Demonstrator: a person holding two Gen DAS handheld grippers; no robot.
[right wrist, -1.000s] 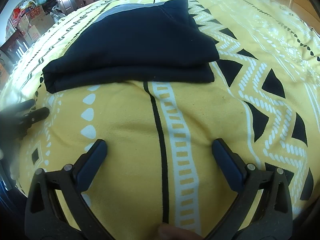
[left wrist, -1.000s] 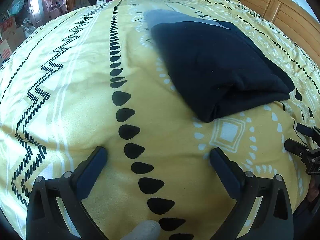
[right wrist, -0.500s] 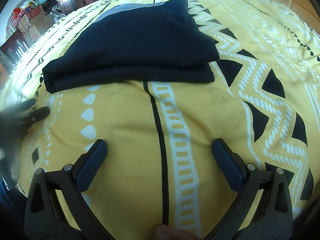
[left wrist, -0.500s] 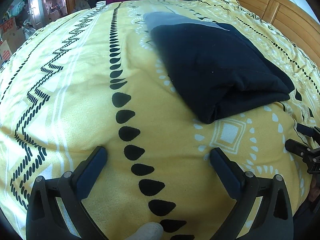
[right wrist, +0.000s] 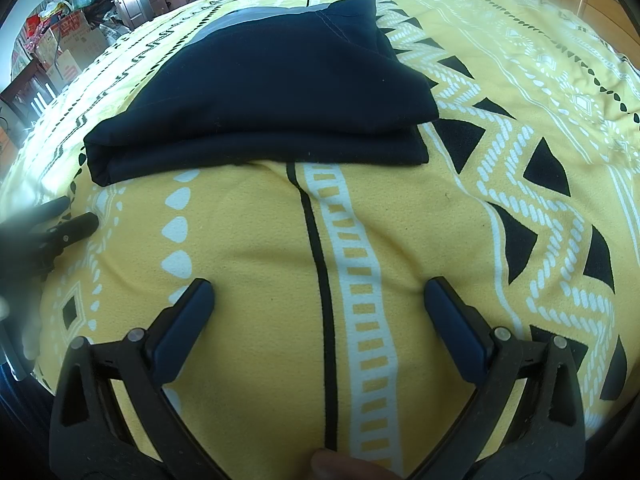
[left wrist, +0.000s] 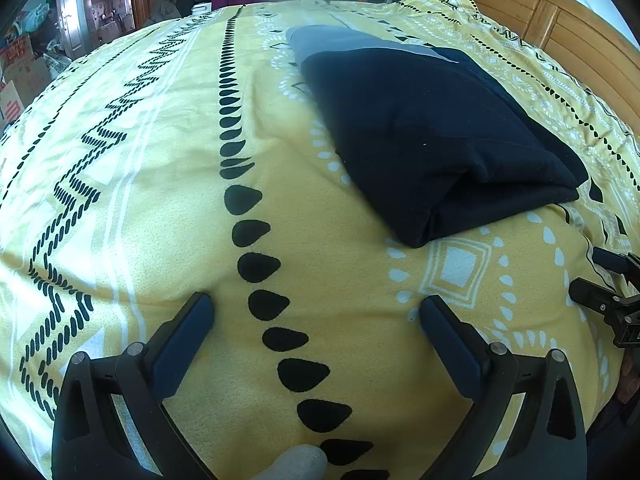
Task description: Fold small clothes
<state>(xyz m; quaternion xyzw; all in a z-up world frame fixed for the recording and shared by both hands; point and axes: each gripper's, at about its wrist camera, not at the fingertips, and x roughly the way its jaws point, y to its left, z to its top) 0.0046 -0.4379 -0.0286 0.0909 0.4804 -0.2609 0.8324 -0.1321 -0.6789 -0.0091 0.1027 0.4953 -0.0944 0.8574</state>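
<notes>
Bedspread (left wrist: 160, 208) fills both views, unchanged over the last second. Ahead of both grippers lies the folded dark garment (left wrist: 432, 136), unmoved. Left gripper (left wrist: 316, 312) and right gripper (right wrist: 320, 292) stay spread, empty; folding looks finished.

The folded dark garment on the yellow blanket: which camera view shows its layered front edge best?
The right wrist view: the folded dark garment faces the camera square, so its stacked layers run across the whole near edge. The left wrist view shows the garment at an angle, with mainly one folded corner and the grey band behind.
</notes>
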